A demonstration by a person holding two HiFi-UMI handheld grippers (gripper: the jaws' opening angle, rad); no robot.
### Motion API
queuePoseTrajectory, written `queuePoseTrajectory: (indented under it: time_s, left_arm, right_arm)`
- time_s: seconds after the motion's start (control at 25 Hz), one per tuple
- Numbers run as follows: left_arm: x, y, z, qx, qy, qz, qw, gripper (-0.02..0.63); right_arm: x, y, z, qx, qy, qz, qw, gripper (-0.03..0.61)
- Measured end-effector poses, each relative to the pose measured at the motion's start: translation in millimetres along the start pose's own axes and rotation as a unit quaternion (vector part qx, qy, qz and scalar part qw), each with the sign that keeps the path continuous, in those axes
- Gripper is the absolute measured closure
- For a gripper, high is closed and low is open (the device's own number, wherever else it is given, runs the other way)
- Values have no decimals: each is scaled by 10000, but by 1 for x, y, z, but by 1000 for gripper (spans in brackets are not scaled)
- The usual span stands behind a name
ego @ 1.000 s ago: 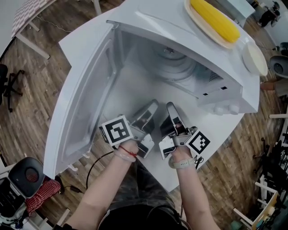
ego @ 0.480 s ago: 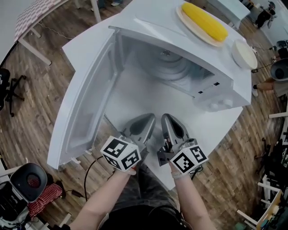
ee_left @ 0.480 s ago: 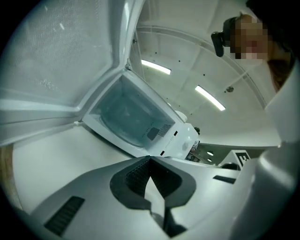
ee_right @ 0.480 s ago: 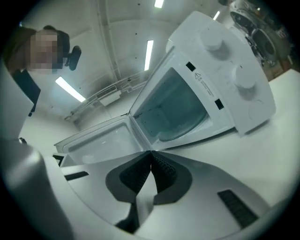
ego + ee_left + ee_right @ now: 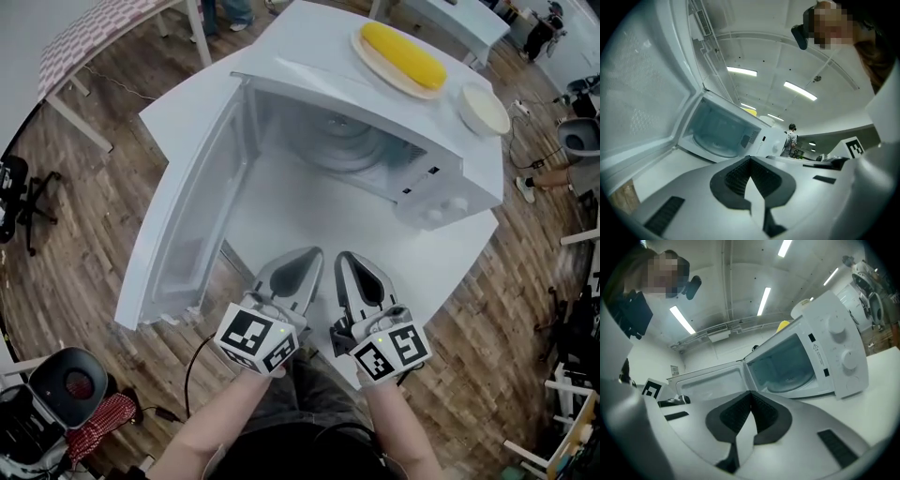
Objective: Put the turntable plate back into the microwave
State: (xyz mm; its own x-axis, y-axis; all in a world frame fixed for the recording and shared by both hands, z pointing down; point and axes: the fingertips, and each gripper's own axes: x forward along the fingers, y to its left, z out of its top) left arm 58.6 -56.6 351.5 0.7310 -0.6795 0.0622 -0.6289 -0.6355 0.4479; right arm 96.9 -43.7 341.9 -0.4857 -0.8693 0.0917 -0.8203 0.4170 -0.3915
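1. Sitting inside the open microwave (image 5: 441,178), the plate (image 5: 352,148) lies flat on the cavity floor, at 12 o'clock from both grippers.
2. Door (image 5: 183,234) swung wide, toward 10 o'clock.
3. Left gripper (image 5: 302,262) and right gripper (image 5: 352,265) are side by side over the table (image 5: 309,211), both with jaws pressed together and nothing between them.
4. Corn (image 5: 403,54) on top of the microwave, at 1 o'clock.

The white microwave (image 5: 439,195) is standing along the table's (image 5: 291,211) far right edge, its door (image 5: 187,220) hanging wide open toward the left corner. The clear round plate (image 5: 352,150) is lying flat on the cavity floor, filling most of it.
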Motion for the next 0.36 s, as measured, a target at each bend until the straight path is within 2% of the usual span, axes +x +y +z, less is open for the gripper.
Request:
queuePoseTrajectory:
  time_s: [0.12, 0.36]
  left_arm:
    - [-12, -14, 3, 166, 94, -92, 9998, 601]
    - [-39, -42, 6, 343, 253, 7, 9991, 601]
  right_arm:
    - [-11, 18, 7, -337, 37, 64, 9994, 557]
    - [-42, 47, 21, -963, 143, 84, 9952, 557]
